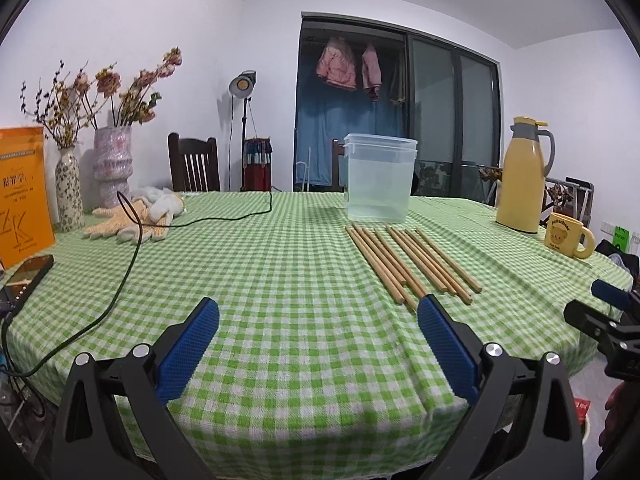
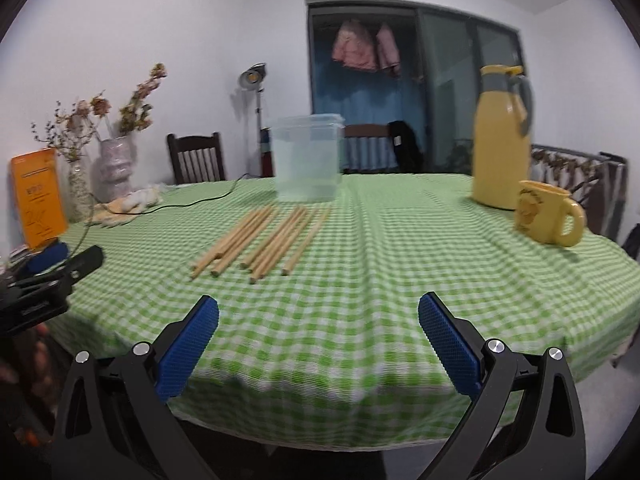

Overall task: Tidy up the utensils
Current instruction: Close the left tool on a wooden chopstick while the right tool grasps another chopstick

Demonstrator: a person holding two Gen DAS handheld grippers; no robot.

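Several wooden chopsticks [image 1: 412, 264] lie side by side on the green checked tablecloth [image 1: 280, 264], in front of a clear plastic container [image 1: 378, 178] that stands upright. My left gripper [image 1: 318, 312] hovers open over the near table edge, left of the chopsticks' near ends, nothing between its blue pads. In the right wrist view the chopsticks [image 2: 264, 240] sit ahead and to the left, with the container [image 2: 307, 159] behind them. My right gripper [image 2: 318, 312] is open and empty near the table's front edge. Each gripper shows at the other view's side: right gripper [image 1: 600, 304], left gripper [image 2: 64, 260].
A yellow thermos [image 1: 522, 176] and yellow mug [image 1: 568, 236] stand at the right. Gloves [image 1: 136, 216], a black cable [image 1: 132, 252], vases with dried flowers [image 1: 112, 164], an orange book [image 1: 24, 192] and a phone [image 1: 28, 280] occupy the left. Chairs [image 1: 194, 164] stand behind the table.
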